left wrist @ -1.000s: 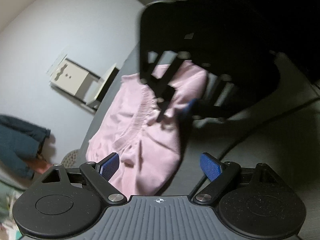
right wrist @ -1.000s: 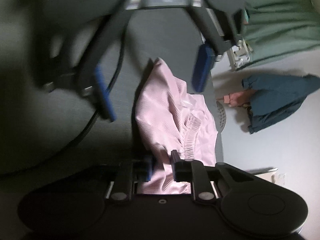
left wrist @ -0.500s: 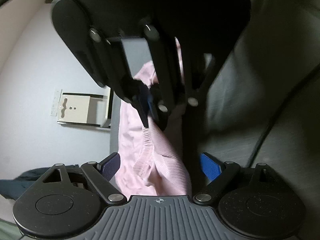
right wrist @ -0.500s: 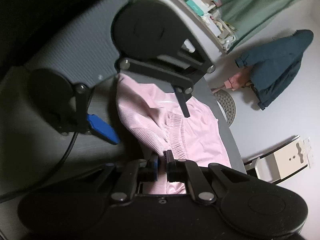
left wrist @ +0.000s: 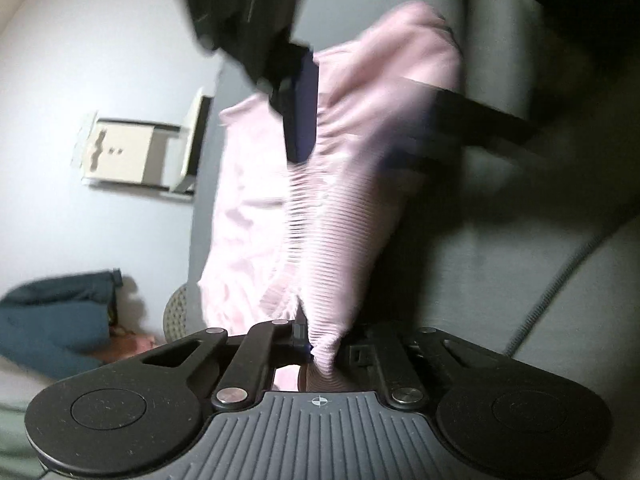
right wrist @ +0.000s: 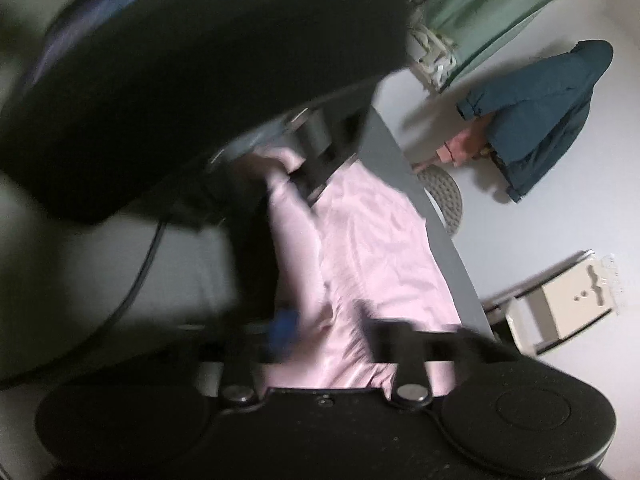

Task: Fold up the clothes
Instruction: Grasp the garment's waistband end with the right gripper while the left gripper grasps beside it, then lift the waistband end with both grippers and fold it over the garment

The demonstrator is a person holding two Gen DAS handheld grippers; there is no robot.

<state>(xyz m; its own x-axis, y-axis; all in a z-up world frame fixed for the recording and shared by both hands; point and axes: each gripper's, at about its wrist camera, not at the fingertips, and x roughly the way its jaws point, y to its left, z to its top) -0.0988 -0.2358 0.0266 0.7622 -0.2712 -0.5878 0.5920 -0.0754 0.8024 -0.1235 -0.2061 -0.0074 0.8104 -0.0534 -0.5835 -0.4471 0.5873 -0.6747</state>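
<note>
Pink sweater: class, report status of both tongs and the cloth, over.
Left tongs shut on pink sweater ribbed edge. Right tongs apart, blurred, astride cloth. Cable lies alongside on grey table.

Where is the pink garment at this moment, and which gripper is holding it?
In the left wrist view the pink garment lies on the grey table, its ribbed edge pinched in the left gripper. The right gripper straddles it, apparently open.
</note>
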